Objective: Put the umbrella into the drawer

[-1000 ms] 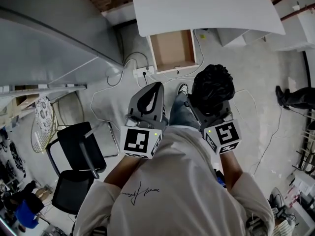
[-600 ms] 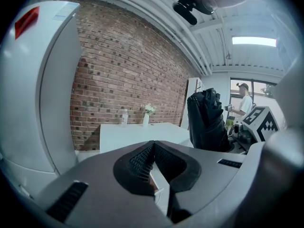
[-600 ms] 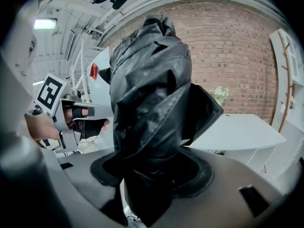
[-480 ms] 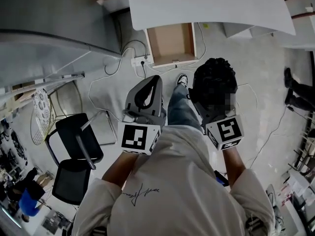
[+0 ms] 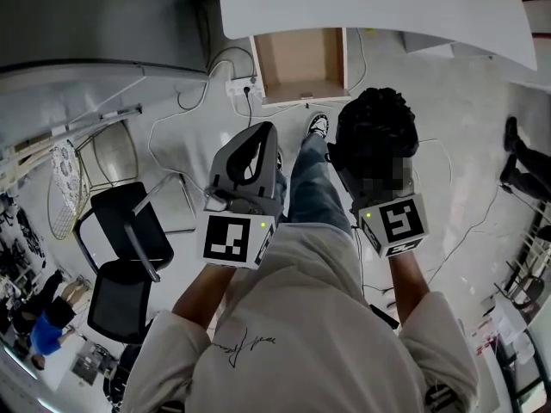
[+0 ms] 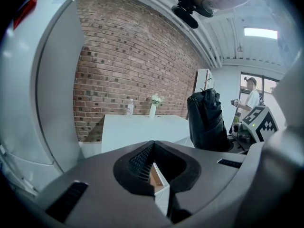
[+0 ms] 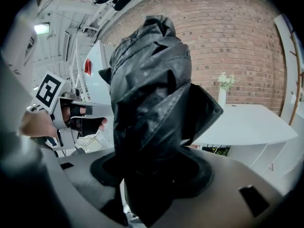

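Shifted since a second ago: open drawer point(image 5: 300, 62) now sits more squarely ahead, under the white table point(image 5: 370, 3). Right gripper point(image 7: 156, 179): clamped on the folded black umbrella point(image 7: 151, 89), well short of the drawer. Left gripper point(image 5: 256, 144): jaws together, empty. Advised: carry forward, lower, lay umbrella lengthwise inside before release.

The person wears a cream short-sleeved T-shirt point(image 5: 297, 304) with a small dark scrawled print point(image 5: 245, 344), blue jeans point(image 5: 314, 188) and a dark sneaker point(image 5: 317, 126) with white trim. The left gripper point(image 5: 269, 136) and right gripper point(image 7: 154, 160) are grey moulded shells, each carrying a white cube point(image 5: 234, 241) of black square markers with a green light
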The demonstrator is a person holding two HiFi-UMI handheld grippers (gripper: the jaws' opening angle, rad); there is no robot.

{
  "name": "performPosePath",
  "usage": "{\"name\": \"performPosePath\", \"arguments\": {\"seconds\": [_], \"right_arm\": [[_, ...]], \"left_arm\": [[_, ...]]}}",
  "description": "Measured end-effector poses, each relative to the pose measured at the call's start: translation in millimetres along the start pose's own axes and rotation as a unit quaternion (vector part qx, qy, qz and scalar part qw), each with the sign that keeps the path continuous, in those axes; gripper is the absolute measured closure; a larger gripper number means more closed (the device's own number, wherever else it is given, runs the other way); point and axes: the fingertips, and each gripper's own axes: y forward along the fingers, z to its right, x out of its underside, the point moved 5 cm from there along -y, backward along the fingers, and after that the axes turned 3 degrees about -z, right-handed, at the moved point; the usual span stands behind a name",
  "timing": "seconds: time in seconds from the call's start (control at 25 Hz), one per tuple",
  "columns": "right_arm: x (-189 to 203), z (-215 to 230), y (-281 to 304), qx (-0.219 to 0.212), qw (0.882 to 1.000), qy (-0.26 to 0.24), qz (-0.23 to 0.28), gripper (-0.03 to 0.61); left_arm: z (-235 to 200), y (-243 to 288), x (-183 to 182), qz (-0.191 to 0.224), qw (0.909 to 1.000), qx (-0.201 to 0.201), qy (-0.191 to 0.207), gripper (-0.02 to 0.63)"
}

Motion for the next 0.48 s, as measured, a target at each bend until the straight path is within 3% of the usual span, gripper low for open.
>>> {"name": "performPosePath", "arguments": {"seconds": [0.48], "right_arm": [[15.9,20.3,36.3,-0.031,0.999,-0.003,-0.033,0.313]], "left_arm": [[-11.0,34.1,11.4,-0.020,0.9994,-0.023,-0.019,0.595]]}}
